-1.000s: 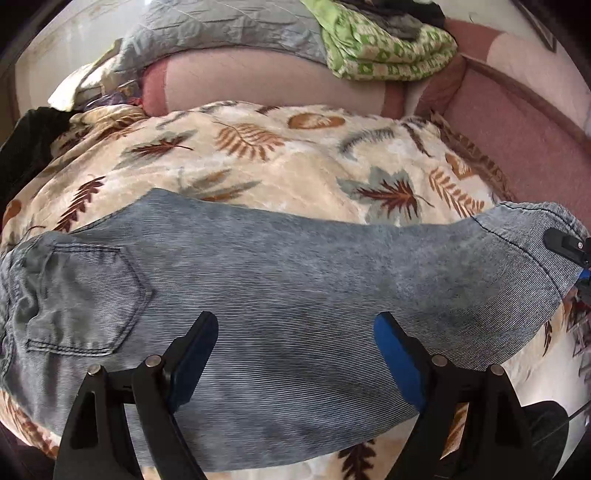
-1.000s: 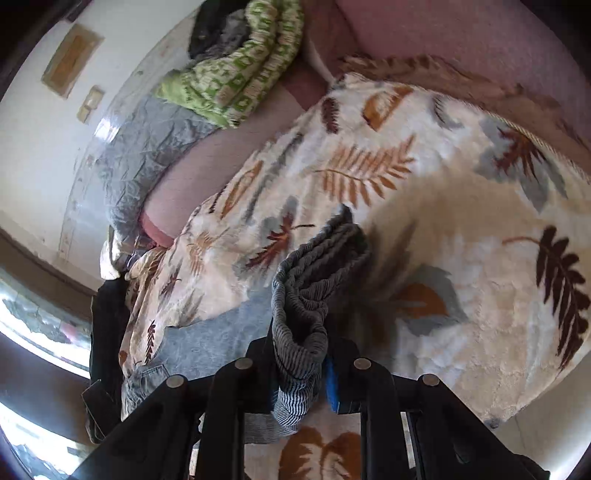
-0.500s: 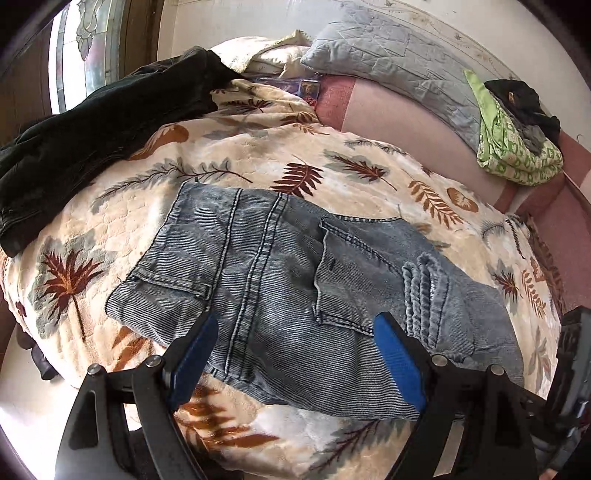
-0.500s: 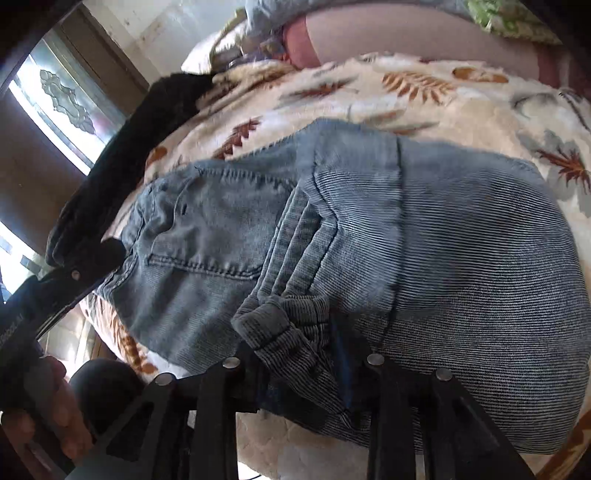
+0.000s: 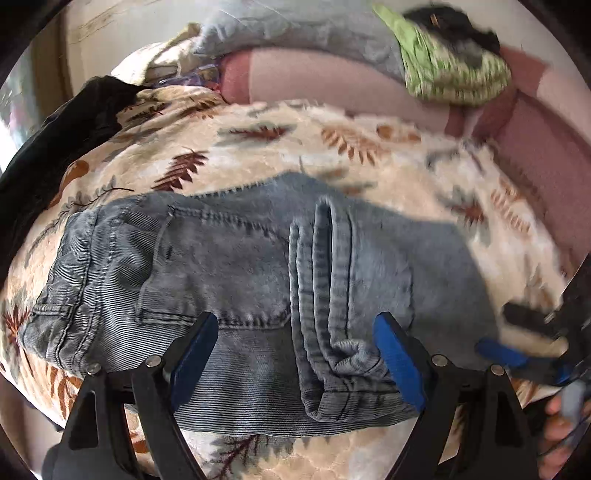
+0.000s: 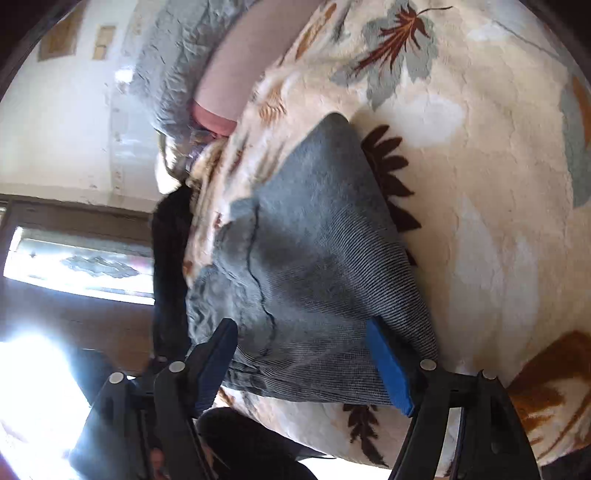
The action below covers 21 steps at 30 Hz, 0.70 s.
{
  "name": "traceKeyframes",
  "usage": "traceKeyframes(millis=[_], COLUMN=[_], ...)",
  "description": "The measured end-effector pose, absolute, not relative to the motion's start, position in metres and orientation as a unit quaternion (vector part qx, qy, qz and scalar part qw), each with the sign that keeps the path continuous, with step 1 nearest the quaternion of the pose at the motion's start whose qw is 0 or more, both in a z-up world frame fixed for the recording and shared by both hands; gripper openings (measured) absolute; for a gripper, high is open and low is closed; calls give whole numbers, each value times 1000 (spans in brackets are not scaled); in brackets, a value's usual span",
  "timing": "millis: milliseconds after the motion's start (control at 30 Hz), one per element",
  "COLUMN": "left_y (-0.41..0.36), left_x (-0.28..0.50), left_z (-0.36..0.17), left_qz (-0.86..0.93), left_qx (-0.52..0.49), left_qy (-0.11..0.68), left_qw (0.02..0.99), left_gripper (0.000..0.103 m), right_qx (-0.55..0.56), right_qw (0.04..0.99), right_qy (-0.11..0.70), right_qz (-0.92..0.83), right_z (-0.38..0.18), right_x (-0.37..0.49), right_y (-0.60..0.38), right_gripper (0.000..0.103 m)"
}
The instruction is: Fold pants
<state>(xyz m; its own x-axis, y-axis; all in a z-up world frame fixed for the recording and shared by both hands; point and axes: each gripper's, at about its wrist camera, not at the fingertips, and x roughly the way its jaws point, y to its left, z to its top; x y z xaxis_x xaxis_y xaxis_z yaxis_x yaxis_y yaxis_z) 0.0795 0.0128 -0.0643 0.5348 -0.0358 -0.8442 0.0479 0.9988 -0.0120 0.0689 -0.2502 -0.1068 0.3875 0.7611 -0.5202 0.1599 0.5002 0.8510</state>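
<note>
From the left wrist view, a bed is covered by a cream blanket (image 5: 258, 155) printed with brown and grey leaves, and the pants (image 5: 236, 266), grey-blue denim, lie doubled over on the blanket's near half, with the hems stacked on top beside a back pocket. Beyond the pants, at the blanket's far edge, a pink bolster (image 5: 332, 85) runs across, with a grey quilted pillow (image 5: 295, 29) behind it and a green patterned bundle (image 5: 454, 74) topped by something dark to the right. A black garment (image 5: 62, 136) lies along the blanket's left edge. No writing or label can be read. The left gripper (image 5: 295, 354) hangs over the near edge of the pants with its blue-padded jaws spread wide, holding nothing. To the right of the pants the other gripper (image 5: 524, 347) shows blurred, with a hand (image 5: 561, 439) beneath it. From the right wrist view, the same blanket (image 6: 480, 184) fills most of the frame, and the pants (image 6: 314, 258) lie folded on it, a smooth ribbed panel uppermost. Past the pants stand a pale wall (image 6: 48, 129) and a window (image 6: 77, 262) with patterned glass, very bright below. The pillow (image 6: 166, 66) and bolster (image 6: 236, 66) sit beyond the pants. The right gripper (image 6: 306, 365) is spread wide above the near edge of the pants, gripping nothing.
</note>
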Motion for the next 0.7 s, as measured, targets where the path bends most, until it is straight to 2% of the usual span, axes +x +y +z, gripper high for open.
traceKeyframes(millis=[67,200,333,500,567,600,667,700], left_y=[2,9,-2,-20,-17,-17,-18,-20], left_x=[77,61,61,84,78,78,69,65], left_z=[-79,-49,-26,-92,-85,-81,-64,-56], left_qz=[-22,-30,-63,-38,-38,-32,-37,-43], left_qx=[43,2,-12,49,37,34,23,23], left_qy=[497,447,407,491,472,477,445,426], left_qw=[866,894,911,869,880,877,894,903], left_gripper=[87,87,87,89,90,90,89,90], right_qx=[455,448,439,429,398,383,364,353], right_qw=[701,719,727,721,730,734,731,734], right_qy=[502,485,495,516,526,531,549,553], right_qz=[220,218,182,173,178,178,177,174], right_z=[-98,-83,-95,-112,-110,-109,-107,-103], right_x=[69,66,65,58,59,61,67,72], right_y=[-255,-268,-280,-285,-278,-274,-272,-273], right_gripper=[75,76,76,76,74,72,50,50])
